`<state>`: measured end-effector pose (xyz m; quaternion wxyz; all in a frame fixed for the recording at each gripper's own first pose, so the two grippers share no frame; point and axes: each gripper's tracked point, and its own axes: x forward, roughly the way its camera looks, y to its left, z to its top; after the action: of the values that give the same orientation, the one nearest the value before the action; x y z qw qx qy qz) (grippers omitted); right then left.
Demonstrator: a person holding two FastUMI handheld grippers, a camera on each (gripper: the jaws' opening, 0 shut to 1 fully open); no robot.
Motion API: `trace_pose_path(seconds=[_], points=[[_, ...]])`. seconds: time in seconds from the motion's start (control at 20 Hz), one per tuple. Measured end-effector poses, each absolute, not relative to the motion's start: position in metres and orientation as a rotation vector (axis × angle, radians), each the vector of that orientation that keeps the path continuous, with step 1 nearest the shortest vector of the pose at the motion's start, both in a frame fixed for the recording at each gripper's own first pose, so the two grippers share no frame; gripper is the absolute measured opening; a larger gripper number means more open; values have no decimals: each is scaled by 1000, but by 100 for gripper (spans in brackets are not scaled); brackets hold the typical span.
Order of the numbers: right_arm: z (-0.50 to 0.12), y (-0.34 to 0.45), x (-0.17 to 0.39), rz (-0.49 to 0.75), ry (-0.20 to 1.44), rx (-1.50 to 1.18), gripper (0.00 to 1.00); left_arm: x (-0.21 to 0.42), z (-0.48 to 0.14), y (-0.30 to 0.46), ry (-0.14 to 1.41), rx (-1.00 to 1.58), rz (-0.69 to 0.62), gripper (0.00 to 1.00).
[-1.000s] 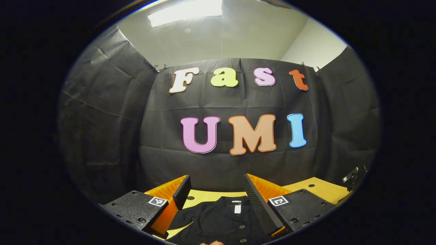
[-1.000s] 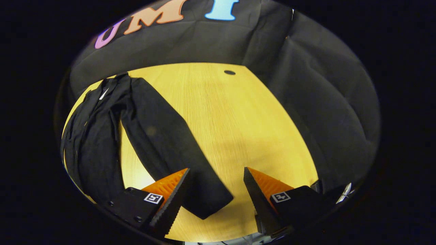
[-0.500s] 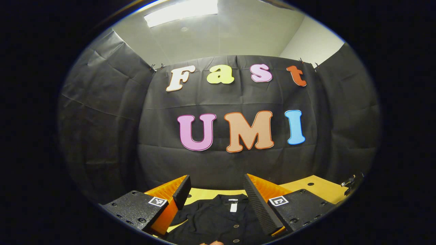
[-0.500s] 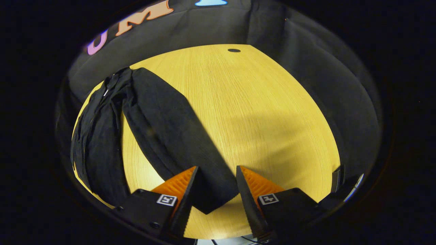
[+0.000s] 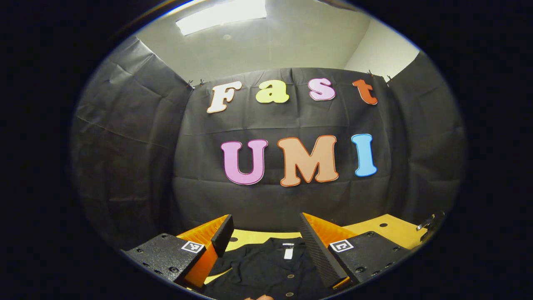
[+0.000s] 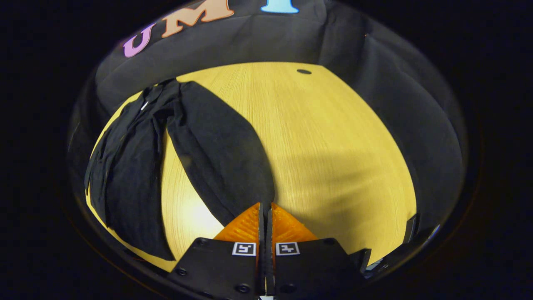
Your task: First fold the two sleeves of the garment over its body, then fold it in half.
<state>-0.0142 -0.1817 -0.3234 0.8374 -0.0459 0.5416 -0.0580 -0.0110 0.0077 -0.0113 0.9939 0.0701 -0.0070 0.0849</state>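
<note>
Right gripper (image 6: 265, 210) is pinched tight on the sleeve (image 6: 220, 150) end; left gripper (image 5: 264, 235) hangs wide apart over the shirt's collar tag (image 5: 288, 251).

Left gripper view: rides low, near level, facing the booth's back wall (image 5: 291, 200) and up to the ceiling light (image 5: 220, 11). The table's (image 5: 395, 229) far edge shows just past its own fingers (image 5: 316, 250), the black garment (image 5: 266, 271) close beneath.

Right gripper view: higher up, tilted steeply down onto the table (image 6: 333, 146), looking from its near edge toward the far edge and the same back wall (image 6: 250, 37); own fingers (image 6: 250, 225) close.

Shared: the garment (image 6: 216, 146), the table's far edge, the back wall.
</note>
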Motion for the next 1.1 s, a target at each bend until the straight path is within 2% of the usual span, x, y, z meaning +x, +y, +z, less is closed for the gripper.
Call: trace_pose_path(seconds=[0.25,0.5,0.95,1.0,1.1], points=[[-264,-164,42,-166,958,-60,3,-10,-10,33,-14,120,167,94],[-218,-132,80,-155,835,-39,3,-12,-6,63,-17,109,177,93],[-166,-28,131,-21,672,-45,3,-21,-9,127,5,107,252,93],[-161,-14,136,-1,654,-51,0,-22,-9,134,7,107,259,93],[-153,11,146,35,626,-68,2,-25,-10,147,11,105,273,94]])
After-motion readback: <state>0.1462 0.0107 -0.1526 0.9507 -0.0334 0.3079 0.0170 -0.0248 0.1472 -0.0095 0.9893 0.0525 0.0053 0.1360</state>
